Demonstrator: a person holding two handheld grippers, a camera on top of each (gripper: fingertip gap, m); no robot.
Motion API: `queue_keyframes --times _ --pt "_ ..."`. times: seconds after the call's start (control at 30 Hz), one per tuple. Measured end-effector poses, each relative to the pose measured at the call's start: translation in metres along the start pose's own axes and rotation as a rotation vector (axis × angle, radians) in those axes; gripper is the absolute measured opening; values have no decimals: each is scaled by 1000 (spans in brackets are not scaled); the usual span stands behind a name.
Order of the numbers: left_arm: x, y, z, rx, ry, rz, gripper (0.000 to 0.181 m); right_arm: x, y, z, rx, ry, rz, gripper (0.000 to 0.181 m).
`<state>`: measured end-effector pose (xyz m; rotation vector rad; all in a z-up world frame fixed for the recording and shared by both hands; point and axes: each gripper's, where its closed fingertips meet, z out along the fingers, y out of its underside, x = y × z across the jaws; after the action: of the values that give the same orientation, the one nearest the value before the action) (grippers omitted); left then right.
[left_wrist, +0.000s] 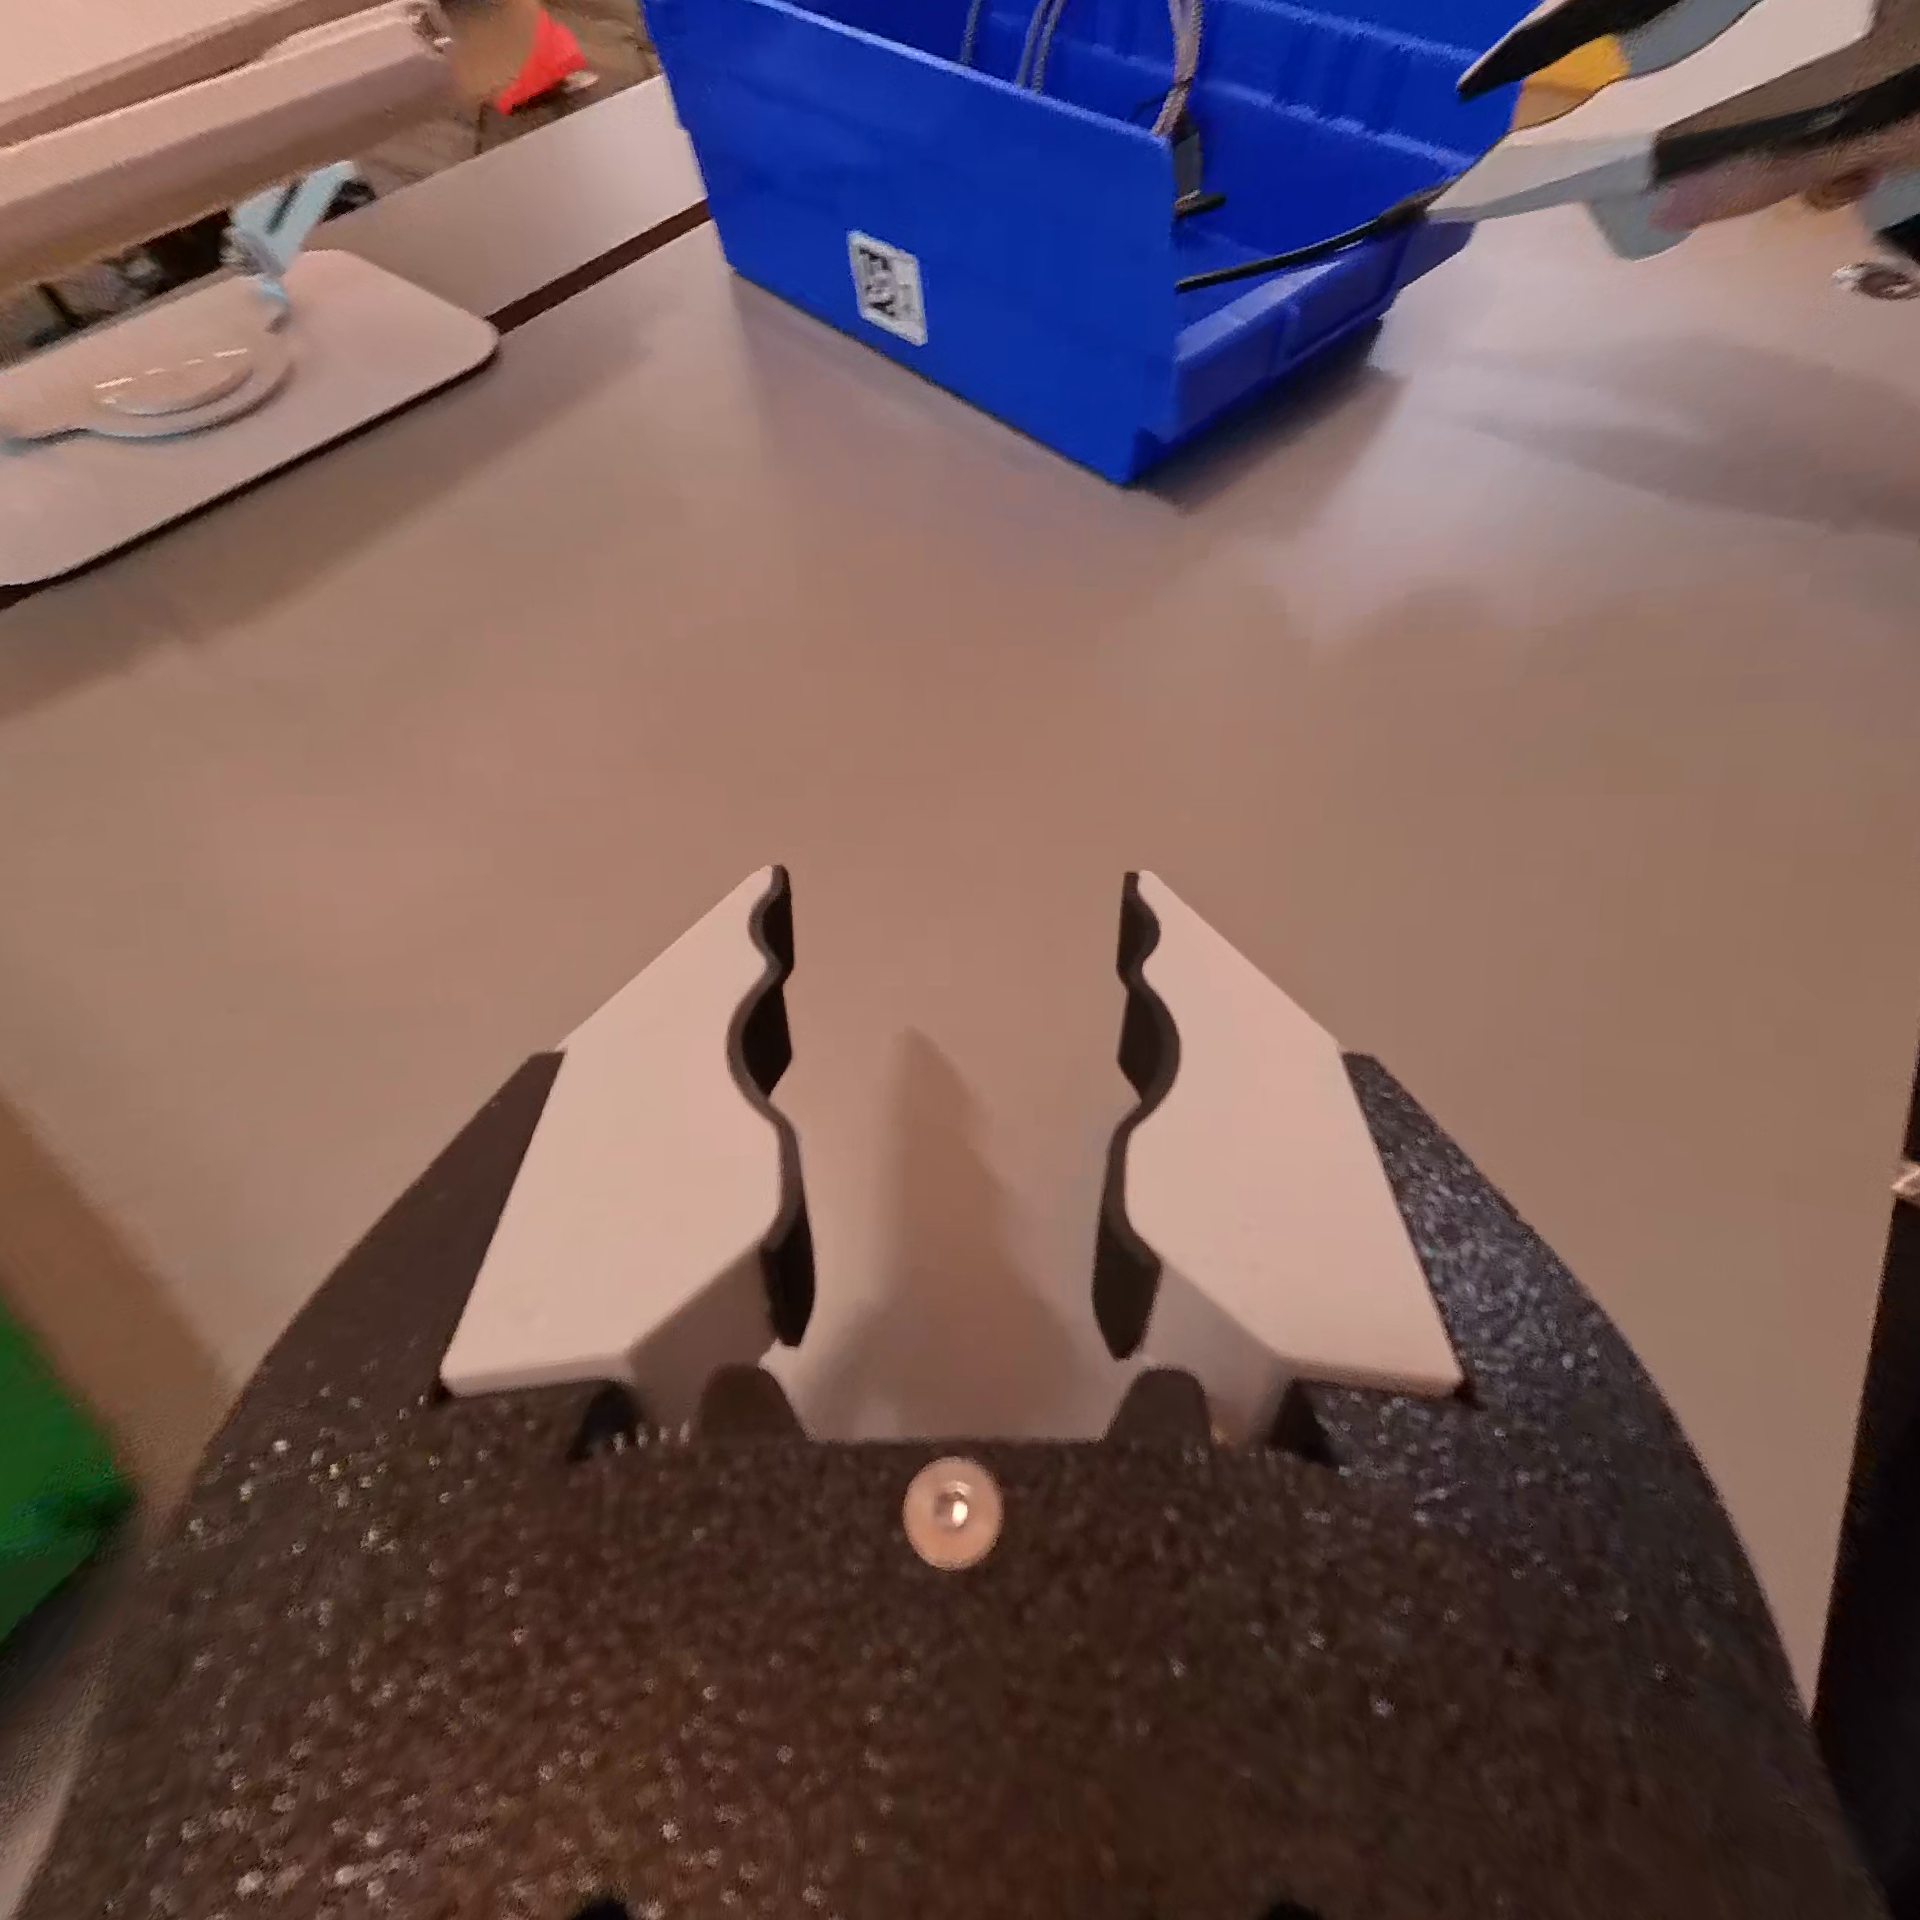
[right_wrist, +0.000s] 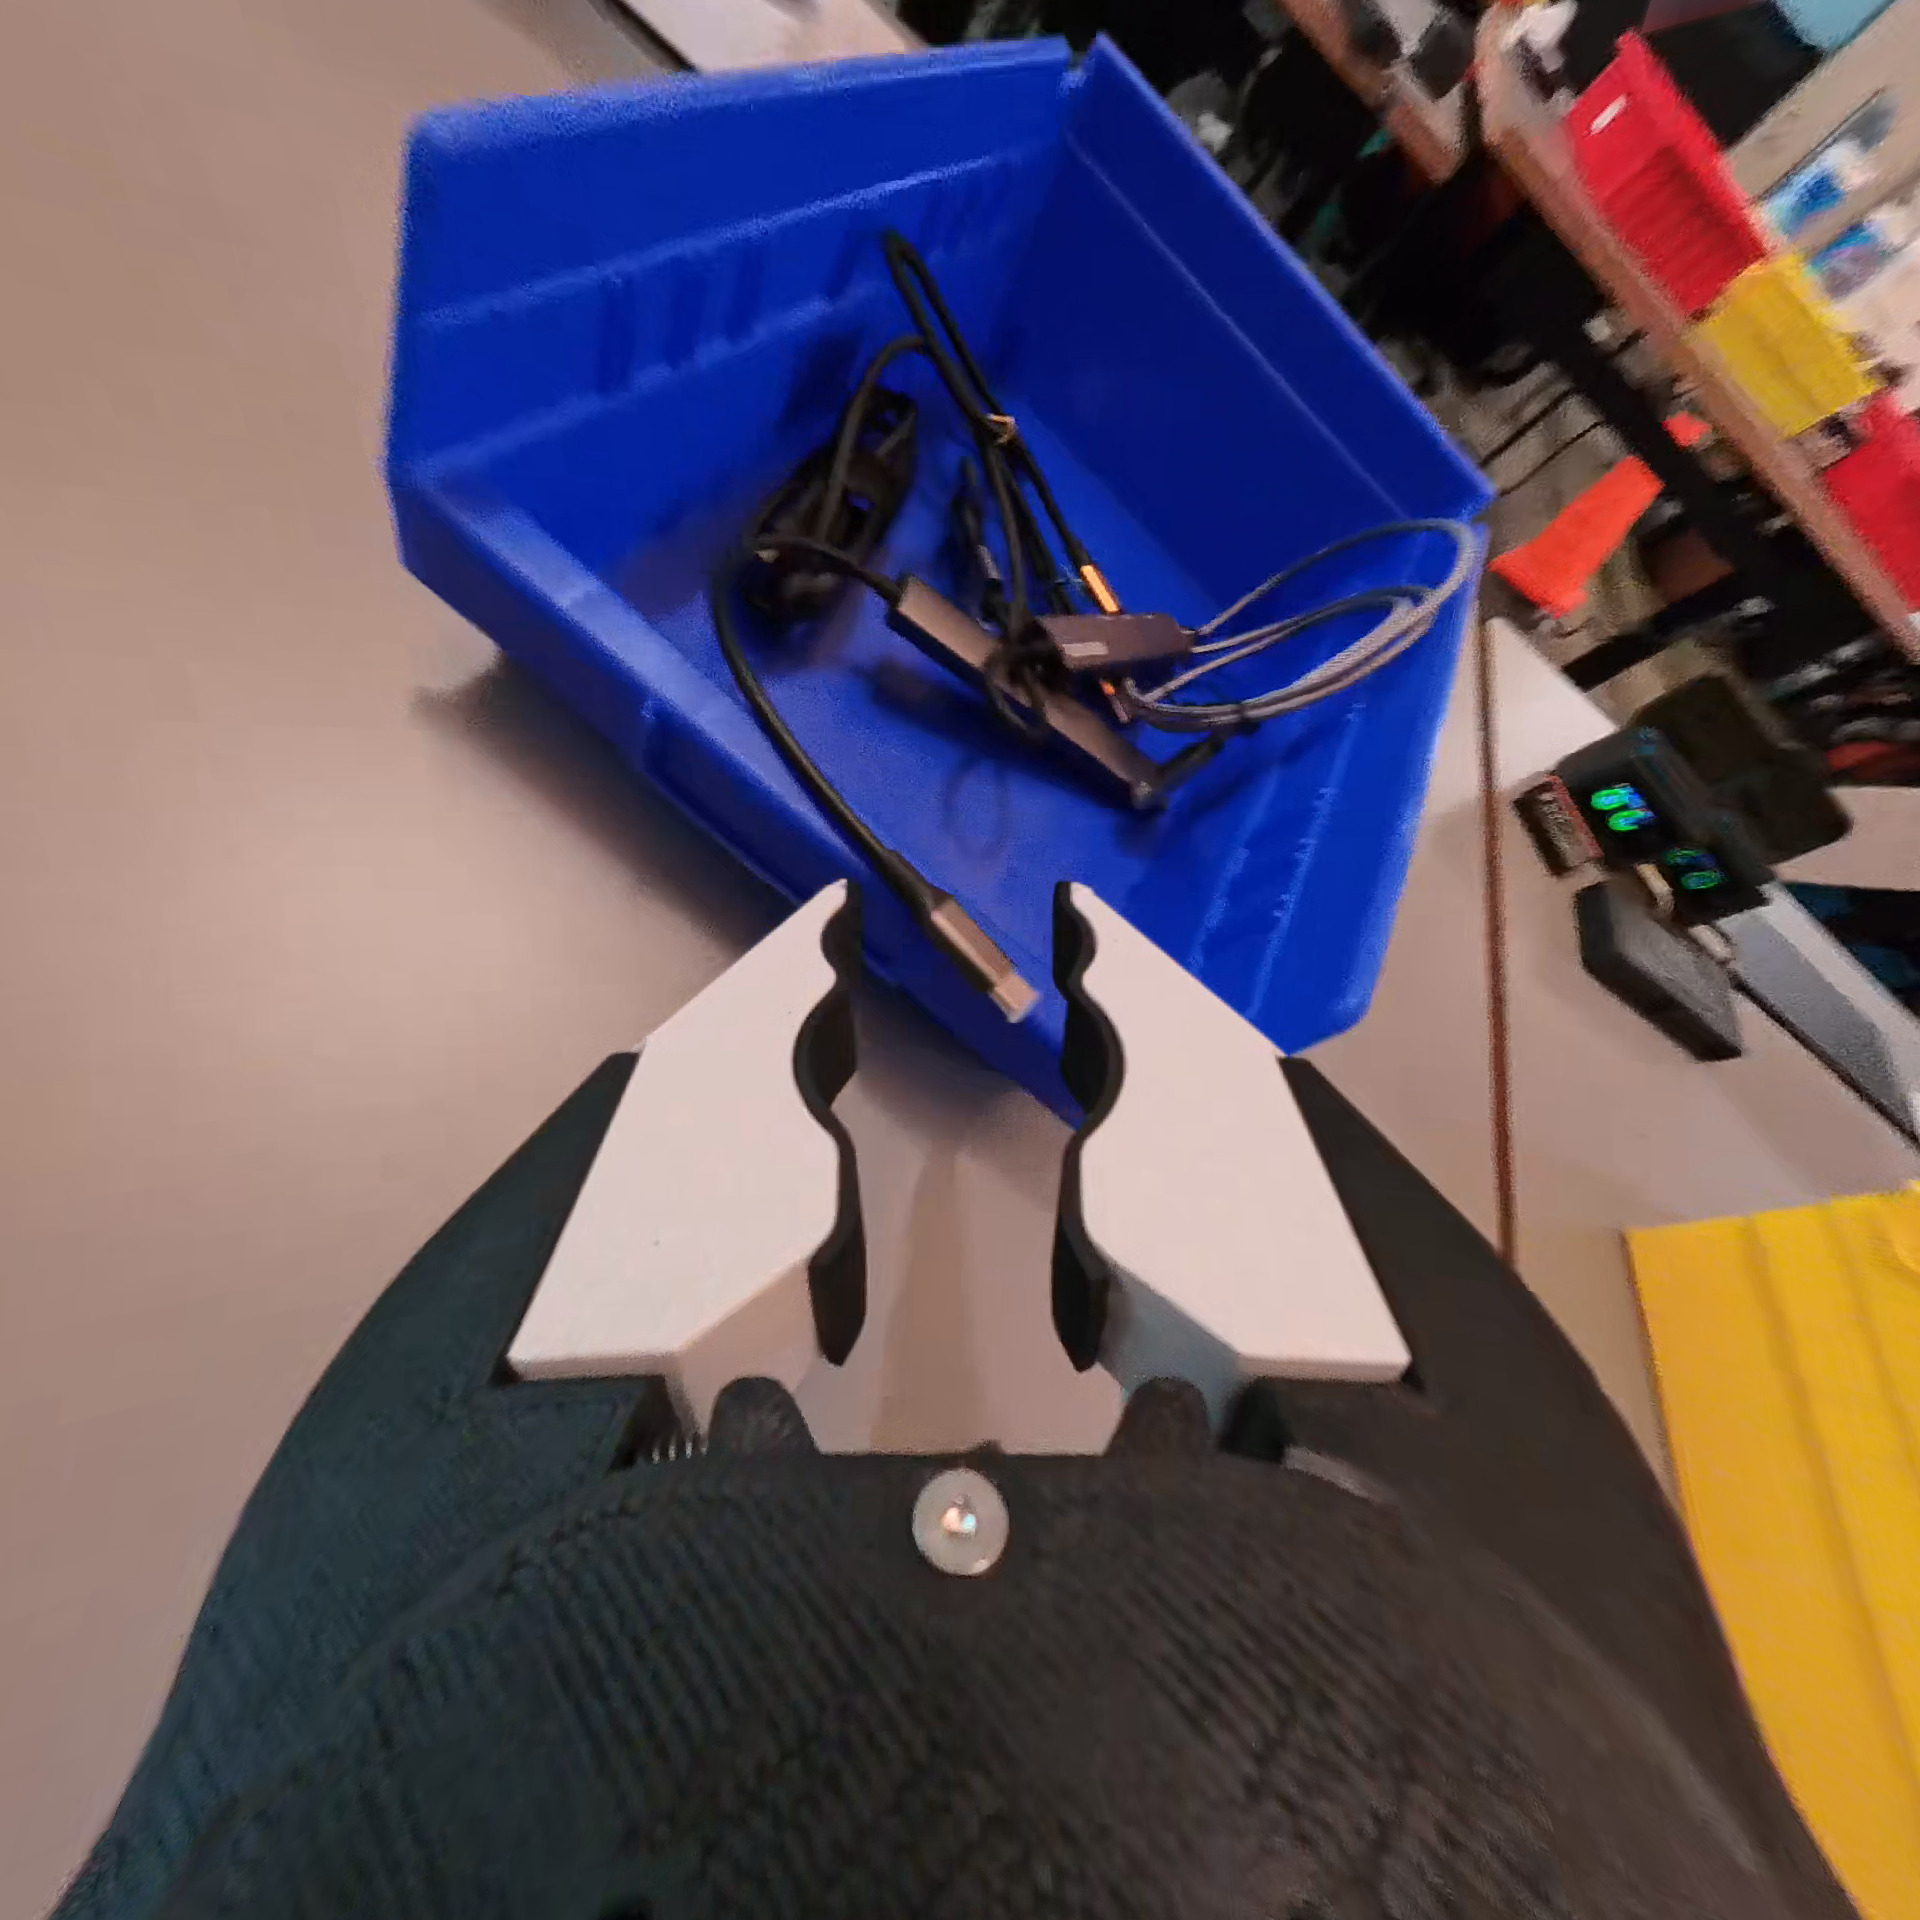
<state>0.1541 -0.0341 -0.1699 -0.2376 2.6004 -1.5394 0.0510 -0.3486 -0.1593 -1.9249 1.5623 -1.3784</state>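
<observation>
1. Left view: my left gripper (left_wrist: 956, 883) hovers over bare table (left_wrist: 935, 644), jaws apart, empty; blue bin (left_wrist: 966, 229) sits far ahead.
2. Right view: my right gripper (right_wrist: 954, 899) has jaws apart, nothing clamped; a black cable (right_wrist: 790, 727) trails from the bin (right_wrist: 582, 312), its plug (right_wrist: 982, 961) between the tips. I'd centre on the plug.

My left gripper (left_wrist: 956, 883) shows pale grey fingers with black wavy pads on a speckled black body, over a grey-brown table (left_wrist: 935, 644); my right gripper (right_wrist: 956, 904) has the same grey and black, its body ribbed in fine lines. The bin (right_wrist: 540, 260) is bright blue, holding black and grey braided cables (right_wrist: 831, 665), one with a silver plug. At right I see a yellow sheet (right_wrist: 1787, 1455) and red and yellow bins (right_wrist: 1662, 187).
</observation>
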Motion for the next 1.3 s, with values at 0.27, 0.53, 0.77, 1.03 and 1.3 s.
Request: queue_keyframes --times 0.27,0.53,0.77,1.03,1.3 --pt "60 -22 70 28 130 15 69 1 6 11 58 -81 -42 12" --pt "68 -93 142 101 74 15 76 16 1 4 89 -14 -58 24" --pt "40 -117 209 67 -168 -6 71 32 -11 -10 161 62 -8 27" --pt "5 -112 201 74 -311 116 10 41 -40 -40 306 53 65 26" --pt "-18 -51 91 99 -165 111 7 -33 -94 -73 435 -305 68 57"
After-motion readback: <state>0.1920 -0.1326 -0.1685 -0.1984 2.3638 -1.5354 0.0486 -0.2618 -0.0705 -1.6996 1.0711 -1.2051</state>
